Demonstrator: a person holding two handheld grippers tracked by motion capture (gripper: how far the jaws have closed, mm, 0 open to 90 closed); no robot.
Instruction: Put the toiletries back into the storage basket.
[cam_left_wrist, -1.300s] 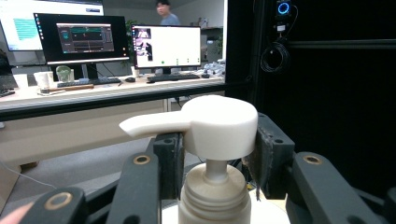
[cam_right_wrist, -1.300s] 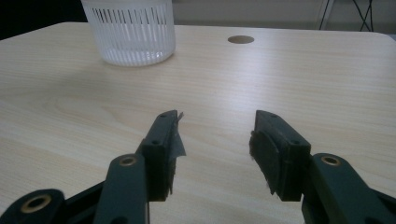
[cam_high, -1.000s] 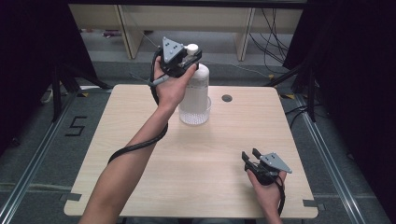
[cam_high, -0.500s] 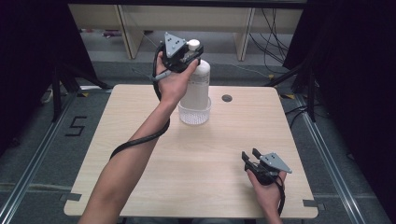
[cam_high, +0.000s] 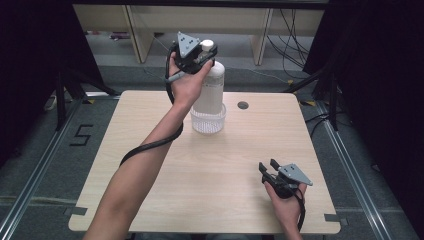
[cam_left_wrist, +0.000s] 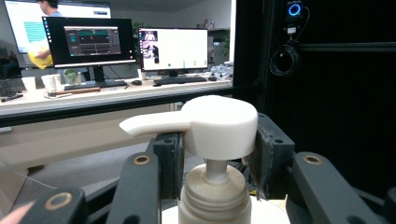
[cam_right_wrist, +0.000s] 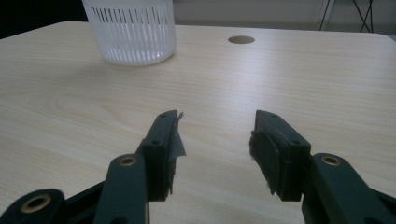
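Left arm stretched toward 12 o'clock, raised above counter (cam_high: 150, 200). Left tongs (cam_high: 199, 56) pinching pump head of white bottle (cam_high: 210, 90); bottle's base inside white slotted basket (cam_high: 208, 120). Right hand low at 5 o'clock; right tongs (cam_right_wrist: 215, 140) spread, empty, pointing at basket.

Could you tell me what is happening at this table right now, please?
A person works with a gripper in each hand. The left gripper has its jaws closed on the pump head of a white pump bottle, whose base sits in or just above a white slotted basket at the far side of the table. The right gripper rests near the front right with its jaws open on nothing.
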